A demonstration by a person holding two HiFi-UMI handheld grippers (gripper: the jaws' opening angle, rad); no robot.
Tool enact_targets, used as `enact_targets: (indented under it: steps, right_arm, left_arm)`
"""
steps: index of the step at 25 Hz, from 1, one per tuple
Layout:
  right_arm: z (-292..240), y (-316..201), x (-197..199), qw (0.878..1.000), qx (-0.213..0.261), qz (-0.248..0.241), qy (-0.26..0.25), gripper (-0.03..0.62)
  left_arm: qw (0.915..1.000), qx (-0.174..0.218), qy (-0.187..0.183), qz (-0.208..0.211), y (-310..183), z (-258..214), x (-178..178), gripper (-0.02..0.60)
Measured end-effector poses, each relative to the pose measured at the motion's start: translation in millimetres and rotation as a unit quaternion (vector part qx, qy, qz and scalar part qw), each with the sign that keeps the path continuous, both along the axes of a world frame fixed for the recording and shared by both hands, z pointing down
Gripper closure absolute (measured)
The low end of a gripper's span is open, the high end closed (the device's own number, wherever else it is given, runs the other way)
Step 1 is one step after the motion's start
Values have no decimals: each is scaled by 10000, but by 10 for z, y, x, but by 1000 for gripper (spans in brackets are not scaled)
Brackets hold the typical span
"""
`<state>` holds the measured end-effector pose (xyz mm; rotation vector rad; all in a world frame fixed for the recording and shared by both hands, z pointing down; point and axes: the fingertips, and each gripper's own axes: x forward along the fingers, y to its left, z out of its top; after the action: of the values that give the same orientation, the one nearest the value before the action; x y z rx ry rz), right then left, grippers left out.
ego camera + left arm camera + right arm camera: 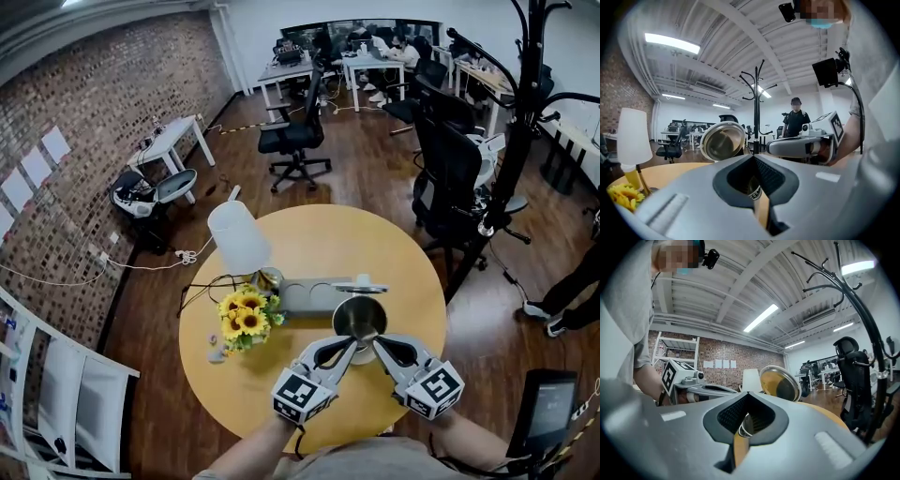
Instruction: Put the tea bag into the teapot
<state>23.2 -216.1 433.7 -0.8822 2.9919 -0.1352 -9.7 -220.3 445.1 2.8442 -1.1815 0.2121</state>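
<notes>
A steel teapot (360, 319) stands open-topped on the round wooden table (412, 253), its mouth tipped toward me. It fills the space just beyond the jaws in both gripper views, as the teapot (723, 141) and the teapot (779, 384). My left gripper (349, 352) and right gripper (377, 345) point inward at its near base, tips almost meeting. The left gripper (754, 159) is shut, and the right gripper (748, 395) is shut too. A small ringed metal piece shows behind each pair of jaws. No tea bag is visible in any view.
A grey tray (302, 298) with a lid-like piece (362, 285) lies behind the teapot. A white lamp (238, 236) and sunflowers (244, 319) stand to the left. A coat rack (517, 141) and office chairs (448, 178) stand beyond the table.
</notes>
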Motion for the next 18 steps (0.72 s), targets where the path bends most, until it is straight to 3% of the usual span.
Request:
enact_targets:
  steps: [10,18]
  right_arm:
    - [93,421,-37,9992,-106,372,119,594]
    - [122,987,5,9990,-178,350,197,594]
  left_arm:
    - [9990,-80,287,339,450,74,-5,580]
    - [9985,-242,408,288,965,121,33,580]
